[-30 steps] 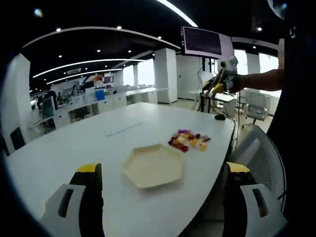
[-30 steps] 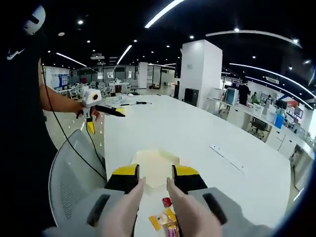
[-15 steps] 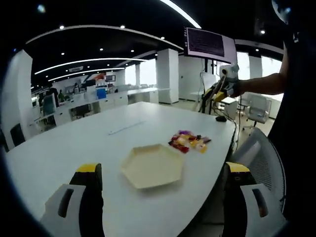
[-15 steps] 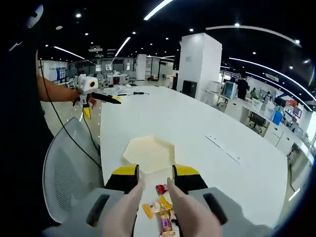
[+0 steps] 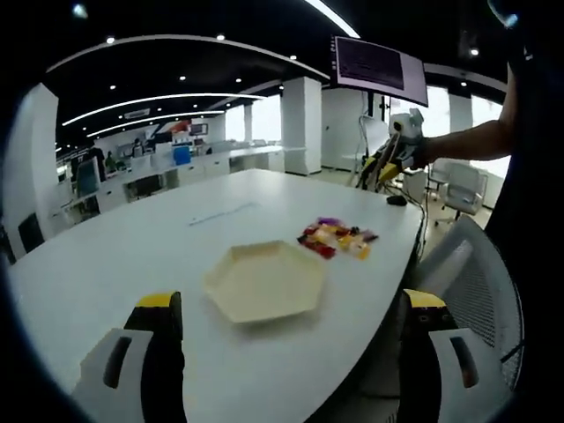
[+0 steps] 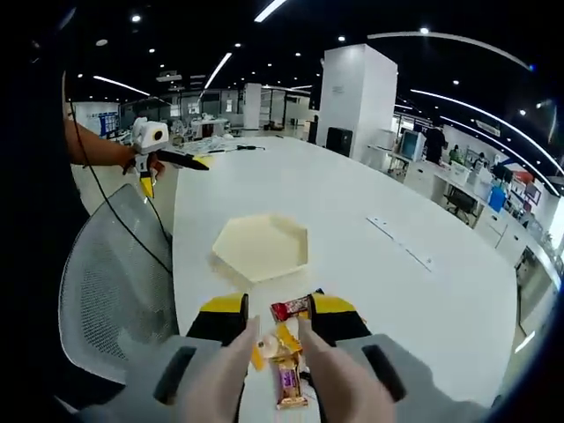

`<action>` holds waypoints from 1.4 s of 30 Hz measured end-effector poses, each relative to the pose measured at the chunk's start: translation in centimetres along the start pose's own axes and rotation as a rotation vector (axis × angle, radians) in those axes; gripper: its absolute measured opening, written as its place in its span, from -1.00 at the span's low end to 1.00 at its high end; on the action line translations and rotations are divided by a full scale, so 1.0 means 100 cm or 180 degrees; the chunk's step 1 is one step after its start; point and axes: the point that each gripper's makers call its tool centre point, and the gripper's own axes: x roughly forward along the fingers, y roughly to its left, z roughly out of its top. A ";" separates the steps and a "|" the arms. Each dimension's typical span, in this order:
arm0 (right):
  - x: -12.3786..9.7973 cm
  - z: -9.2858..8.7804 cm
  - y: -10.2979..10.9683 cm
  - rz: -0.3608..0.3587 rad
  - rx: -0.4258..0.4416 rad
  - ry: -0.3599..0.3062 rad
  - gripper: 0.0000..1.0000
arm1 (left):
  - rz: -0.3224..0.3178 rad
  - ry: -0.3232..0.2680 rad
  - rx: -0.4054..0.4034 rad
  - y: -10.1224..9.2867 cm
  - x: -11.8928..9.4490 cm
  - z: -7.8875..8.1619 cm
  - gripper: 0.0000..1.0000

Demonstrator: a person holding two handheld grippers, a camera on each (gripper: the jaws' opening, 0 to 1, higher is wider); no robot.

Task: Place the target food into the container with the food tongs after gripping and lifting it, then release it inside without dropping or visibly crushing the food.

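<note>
A cream hexagonal tray (image 5: 264, 280) lies on the white table, with a small pile of wrapped snacks (image 5: 337, 238) just past it. My left gripper (image 5: 291, 301) hovers in front of the tray, jaws wide open with nothing between them. My right gripper (image 6: 278, 305) is shut on beige food tongs (image 6: 231, 370), whose two arms run between the jaws. The tong tips hang over the snacks (image 6: 284, 348), a red wrapper foremost. The tray (image 6: 262, 247) lies beyond them. A hand holds the left gripper (image 6: 167, 157) at the far left; the right gripper (image 5: 392, 159) is at the far right.
A grey mesh chair (image 6: 110, 291) stands at the table's edge beside the tray, also seen as a chair (image 5: 480, 291). The white table (image 6: 397, 291) stretches far back, with a thin strip (image 6: 401, 247) lying on it. A person's dark-clothed body fills the edge of each view.
The right gripper's camera has drawn back from the tray, so the snacks now lie under the tong tips and the tray lies farther ahead. The left view has shifted slightly.
</note>
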 end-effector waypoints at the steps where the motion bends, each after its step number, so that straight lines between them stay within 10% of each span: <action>1: 0.001 -0.002 0.000 0.0007 0.0005 0.0003 -0.48 | -0.0010 -0.0012 -0.0009 -0.001 0.000 0.000 0.99; 42: 0.045 -0.116 -0.005 0.0036 0.0150 0.0550 -0.48 | 0.0139 0.0053 -0.0178 -0.002 -0.005 -0.003 0.97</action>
